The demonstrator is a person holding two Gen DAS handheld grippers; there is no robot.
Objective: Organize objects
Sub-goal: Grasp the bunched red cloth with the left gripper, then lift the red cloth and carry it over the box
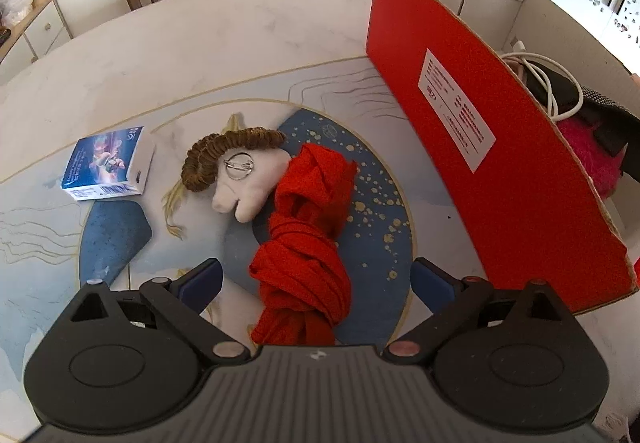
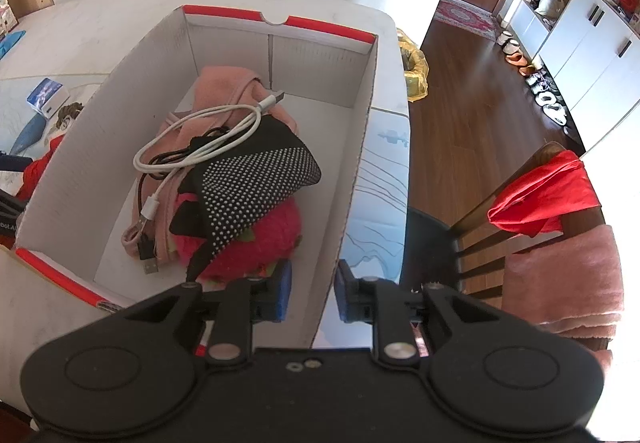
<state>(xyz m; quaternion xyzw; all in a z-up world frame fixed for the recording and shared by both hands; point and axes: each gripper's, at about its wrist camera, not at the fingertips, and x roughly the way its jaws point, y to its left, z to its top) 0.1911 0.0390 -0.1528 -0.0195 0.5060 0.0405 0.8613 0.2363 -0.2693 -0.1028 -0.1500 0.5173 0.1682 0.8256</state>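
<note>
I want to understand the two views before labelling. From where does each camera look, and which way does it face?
Left wrist: sits on the left gripper, faces steeply down at the red cloth between its open fingers; plush toy beyond.
Right wrist: sits on the right gripper, faces down; its fingers straddle the box's wall.
Shared: the red box, blue carton, table.

On the desk (image 1: 200,43): one red ribbon bundle (image 1: 308,235), one plush keychain (image 1: 240,171), one small blue carton (image 1: 108,169), one red box (image 1: 500,163). Inside lie two cables: one white cable (image 2: 192,139), one black cable (image 2: 168,159).
</note>
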